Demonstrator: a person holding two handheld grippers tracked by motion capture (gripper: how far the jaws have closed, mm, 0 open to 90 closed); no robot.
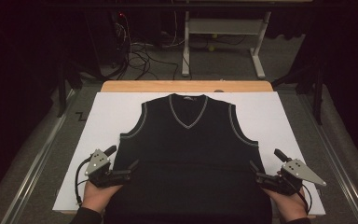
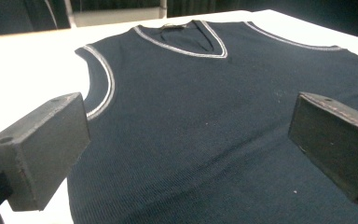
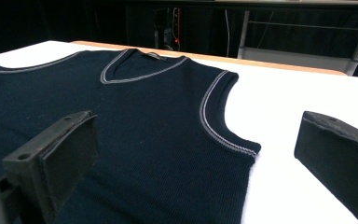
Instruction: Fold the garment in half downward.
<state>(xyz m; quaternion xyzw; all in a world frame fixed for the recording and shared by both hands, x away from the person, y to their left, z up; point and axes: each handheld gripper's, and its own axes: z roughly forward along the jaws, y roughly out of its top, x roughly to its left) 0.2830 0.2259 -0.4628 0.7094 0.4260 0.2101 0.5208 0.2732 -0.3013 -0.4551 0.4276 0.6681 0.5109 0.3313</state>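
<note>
Item: one dark navy sleeveless V-neck vest [image 1: 189, 154], knitted, with pale grey piping along the neckline and both armholes. It lies flat and face up on a white board [image 1: 265, 112] that covers a wooden table [image 1: 186, 86], collar toward 12 o'clock and hem toward 6 o'clock, where the fabric runs off the near edge of the high view. Left gripper [image 1: 129, 169]: held in the person's left hand [image 1: 95, 193] at about 8 o'clock of the vest, beside its left side seam, jaws pointing toward 3 o'clock. In the left gripper view the vest [image 2: 214, 126] spreads between the two black jaws, which stand wide apart with nothing between them. Right gripper [image 1: 255, 170]: held in the right hand [image 1: 291, 205] at about 4 o'clock of the vest, beside the right side seam, jaws pointing toward 9 o'clock. In the right gripper view its jaws are likewise spread wide and grip nothing; the vest [image 3: 135, 135] and bare white board [image 3: 284, 112] lie between them. Background, at 12 o'clock: a grey floor with loose cables [image 1: 144, 56] and the legs of a white metal frame [image 1: 223, 42].
</note>
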